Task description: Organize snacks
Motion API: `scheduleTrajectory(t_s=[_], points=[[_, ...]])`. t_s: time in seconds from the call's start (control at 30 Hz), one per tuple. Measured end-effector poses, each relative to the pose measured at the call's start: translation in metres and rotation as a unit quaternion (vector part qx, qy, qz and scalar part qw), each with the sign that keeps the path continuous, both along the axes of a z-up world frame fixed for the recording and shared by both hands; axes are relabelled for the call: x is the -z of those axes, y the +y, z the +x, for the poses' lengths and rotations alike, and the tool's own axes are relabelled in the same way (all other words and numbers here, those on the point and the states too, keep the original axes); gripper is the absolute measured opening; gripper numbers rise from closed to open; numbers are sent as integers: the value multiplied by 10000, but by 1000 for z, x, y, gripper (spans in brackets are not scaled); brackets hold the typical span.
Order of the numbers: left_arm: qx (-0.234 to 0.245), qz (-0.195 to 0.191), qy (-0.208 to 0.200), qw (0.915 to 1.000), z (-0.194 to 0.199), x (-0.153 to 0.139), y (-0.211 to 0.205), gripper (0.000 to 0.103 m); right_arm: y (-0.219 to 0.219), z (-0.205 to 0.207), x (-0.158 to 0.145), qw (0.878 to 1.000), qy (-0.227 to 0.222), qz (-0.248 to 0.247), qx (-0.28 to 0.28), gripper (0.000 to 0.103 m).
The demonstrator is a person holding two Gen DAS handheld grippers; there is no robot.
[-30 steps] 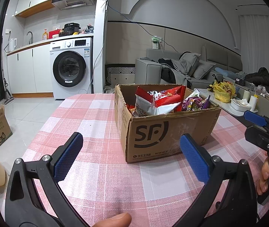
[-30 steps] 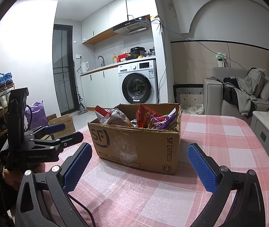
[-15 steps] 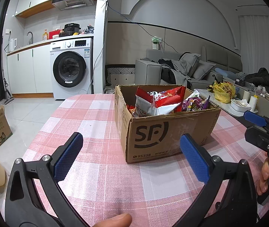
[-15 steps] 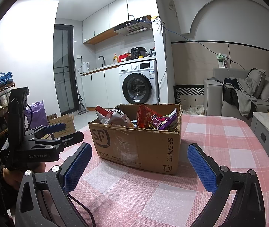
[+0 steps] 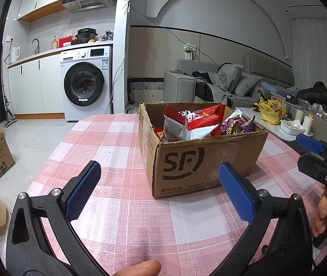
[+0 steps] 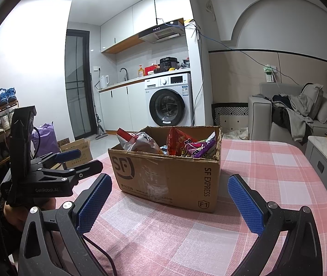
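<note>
Where box (image 5: 200, 161) wall rises, lower snacks (image 5: 193, 124) hidden.

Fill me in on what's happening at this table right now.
A person holds two-finger tongs in each hand over a pink-and-white checked tablecloth. Both the left tongs and the right tongs are open, empty and aimed at a brown cardboard SF Express box full of snack packets, including a red-and-white crinkly bag and a purple packet. Nothing has been picked up yet; neither pair touches the box.
</note>
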State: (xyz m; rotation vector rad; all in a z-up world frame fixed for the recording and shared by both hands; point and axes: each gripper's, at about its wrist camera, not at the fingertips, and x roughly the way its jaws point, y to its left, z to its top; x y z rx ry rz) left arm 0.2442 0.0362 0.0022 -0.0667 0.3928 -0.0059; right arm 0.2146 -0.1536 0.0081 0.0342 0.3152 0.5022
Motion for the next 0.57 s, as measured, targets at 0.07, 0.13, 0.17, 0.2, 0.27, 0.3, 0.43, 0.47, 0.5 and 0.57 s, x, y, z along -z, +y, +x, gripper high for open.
scheduleTrajectory(t_s=[0.07,0.13,0.17,0.2,0.27,0.3,0.43,0.47,0.5,0.57], points=[[-9,4,9,10000,-1,0,0,102,0,0,0,10000,-2,0,-1,103],[-1,3,5,10000,-1,0,0,102,1,0,0,10000,-2,1,-6,103],[-6,5,7,10000,-1,0,0,102,0,0,0,10000,-2,0,-11,103],[-3,6,10,10000,0,0,0,102,1,0,0,10000,-1,-3,-21,103],[-4,1,14,10000,0,0,0,102,4,0,0,10000,-7,-15,-33,103],[-9,0,13,10000,0,0,0,102,5,0,0,10000,-13,-22,-43,103],[-3,1,12,10000,-1,0,0,102,9,0,0,10000,-24,-34,-55,103],[-1,-1,12,10000,-1,0,0,102,9,0,0,10000,-23,-33,-56,103],[0,1,10,10000,-1,0,0,102,8,-1,0,10000,-19,-29,-57,103],[2,7,3,10000,-1,0,0,102,9,-1,0,10000,-19,-24,-53,103]])
